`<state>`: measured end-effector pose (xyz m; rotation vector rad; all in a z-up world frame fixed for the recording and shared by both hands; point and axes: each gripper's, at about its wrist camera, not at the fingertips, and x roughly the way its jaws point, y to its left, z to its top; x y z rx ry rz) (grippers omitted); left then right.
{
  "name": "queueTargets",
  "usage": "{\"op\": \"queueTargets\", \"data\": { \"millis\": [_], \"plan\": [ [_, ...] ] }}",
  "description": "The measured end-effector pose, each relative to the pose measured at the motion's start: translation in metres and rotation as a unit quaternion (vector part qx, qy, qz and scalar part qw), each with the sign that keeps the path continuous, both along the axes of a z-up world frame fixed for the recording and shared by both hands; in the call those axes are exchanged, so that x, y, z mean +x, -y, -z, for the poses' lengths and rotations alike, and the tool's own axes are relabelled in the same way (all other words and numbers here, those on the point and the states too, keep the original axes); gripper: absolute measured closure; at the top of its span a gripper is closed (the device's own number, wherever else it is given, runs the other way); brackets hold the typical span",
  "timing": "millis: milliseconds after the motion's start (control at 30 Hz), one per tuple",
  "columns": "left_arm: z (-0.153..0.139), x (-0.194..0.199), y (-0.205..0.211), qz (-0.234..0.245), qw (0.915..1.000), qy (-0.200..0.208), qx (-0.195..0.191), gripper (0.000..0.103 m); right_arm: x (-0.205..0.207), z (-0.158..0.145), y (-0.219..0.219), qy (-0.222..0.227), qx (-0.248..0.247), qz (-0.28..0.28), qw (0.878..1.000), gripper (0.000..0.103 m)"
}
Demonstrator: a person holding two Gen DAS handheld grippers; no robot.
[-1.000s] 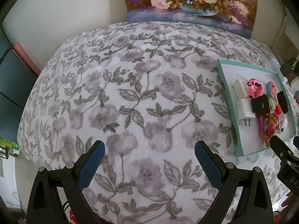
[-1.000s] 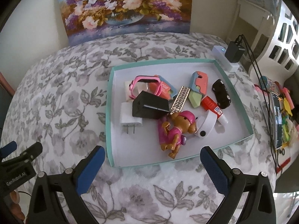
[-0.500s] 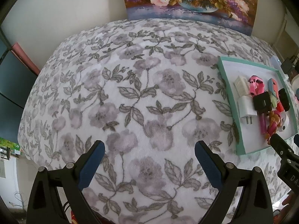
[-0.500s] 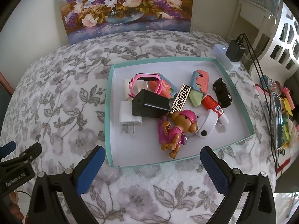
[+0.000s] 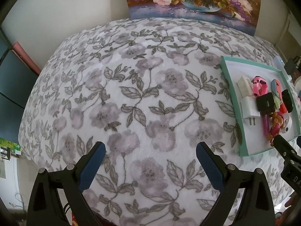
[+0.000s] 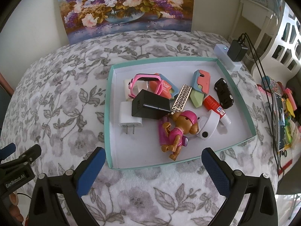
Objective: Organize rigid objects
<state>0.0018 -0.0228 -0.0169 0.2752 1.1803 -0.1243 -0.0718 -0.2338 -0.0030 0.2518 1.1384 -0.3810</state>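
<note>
Teal tray [image 6: 234,86] holds two chargers, one toy dog [image 6: 178,130], one car; floral cloth [image 5: 131,94]; both grippers [image 5: 150,160] [image 6: 153,166] spread wide.

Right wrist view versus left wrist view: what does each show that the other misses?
Only the right wrist view shows the black toy car from above, the power strip with its black adapter, and the cluttered shelf at right. Only the left shows the broad bare stretch of floral blanket and dark furniture at left. Both show the teal tray, white charger, dog figure, flower painting, and an open claw.
</note>
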Motion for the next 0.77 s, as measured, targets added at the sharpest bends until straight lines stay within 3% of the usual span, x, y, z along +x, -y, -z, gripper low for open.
{"op": "queueTargets", "data": {
  "millis": [767],
  "plan": [
    [-0.0004, 0.0001, 0.0019, 0.000, 1.0000, 0.000, -0.001, 0.006, 0.0005, 0.0010, 0.0010, -0.002, 0.000, 0.000, 1.000, 0.000]
  ]
}}
